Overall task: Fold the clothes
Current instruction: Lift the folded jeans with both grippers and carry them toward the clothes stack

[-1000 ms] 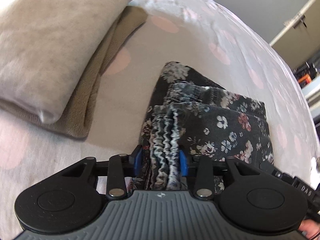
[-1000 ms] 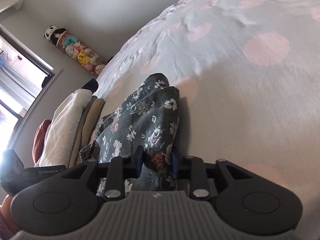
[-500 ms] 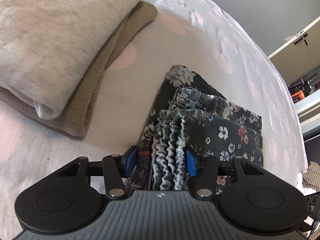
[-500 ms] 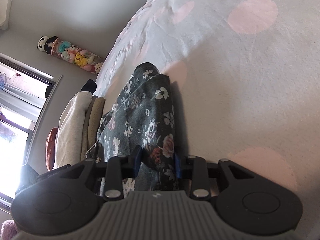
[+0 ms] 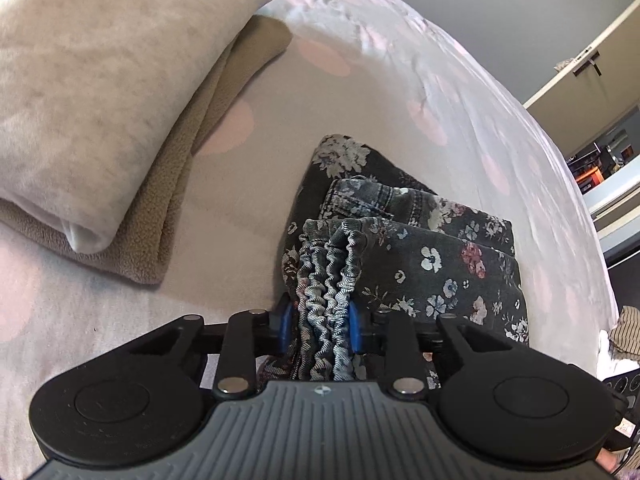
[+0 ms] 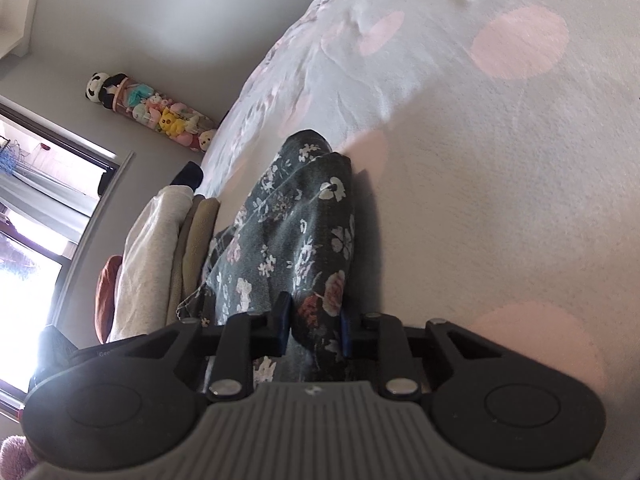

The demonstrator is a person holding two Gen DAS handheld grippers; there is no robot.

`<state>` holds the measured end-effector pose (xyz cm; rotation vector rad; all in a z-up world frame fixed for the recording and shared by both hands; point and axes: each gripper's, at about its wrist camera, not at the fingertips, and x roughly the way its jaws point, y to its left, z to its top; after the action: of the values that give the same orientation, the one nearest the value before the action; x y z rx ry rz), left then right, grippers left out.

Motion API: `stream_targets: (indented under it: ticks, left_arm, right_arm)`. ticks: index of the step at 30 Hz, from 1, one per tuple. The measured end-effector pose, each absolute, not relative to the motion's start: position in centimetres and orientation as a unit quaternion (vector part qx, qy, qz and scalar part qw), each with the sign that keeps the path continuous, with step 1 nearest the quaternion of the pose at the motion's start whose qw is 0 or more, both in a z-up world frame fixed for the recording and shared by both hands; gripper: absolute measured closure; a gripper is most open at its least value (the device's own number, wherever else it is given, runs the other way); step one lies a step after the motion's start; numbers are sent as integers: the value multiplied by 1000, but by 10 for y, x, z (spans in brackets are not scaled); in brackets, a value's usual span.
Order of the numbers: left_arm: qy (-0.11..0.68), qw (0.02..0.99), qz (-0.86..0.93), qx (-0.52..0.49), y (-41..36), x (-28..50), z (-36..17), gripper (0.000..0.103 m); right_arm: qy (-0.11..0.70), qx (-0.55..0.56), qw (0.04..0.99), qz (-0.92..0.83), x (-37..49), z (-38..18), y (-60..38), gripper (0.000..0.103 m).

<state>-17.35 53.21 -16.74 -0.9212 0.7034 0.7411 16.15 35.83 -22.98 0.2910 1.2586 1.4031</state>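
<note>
Folded floral trousers on the bed, elastic waistband bunched between the fingers of the left gripper. Opposite folded end of the trousers between the fingers of the right gripper. To the left of the trousers, apart from them, a stack of two folded garments: fleece sweatshirt on top, folded fleece beneath, both on the bed. Beyond the stack in the right wrist view, a tube of plush toys against the wall, with a window further left. Wardrobe past the far right edge of the bed in the left wrist view.
</note>
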Motion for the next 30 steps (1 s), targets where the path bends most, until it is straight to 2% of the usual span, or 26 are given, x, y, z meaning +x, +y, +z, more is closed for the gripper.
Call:
stream_targets:
  ticks: [17,30]
  left_arm:
    - [239,824,331,-393,514,-198,-99,85]
    - [213,839,386,-319,586,-294,3,85]
  right_arm:
    - [475,136,581,647,143,-151,340,85]
    - [451,128,512,719,55,-69,459,85]
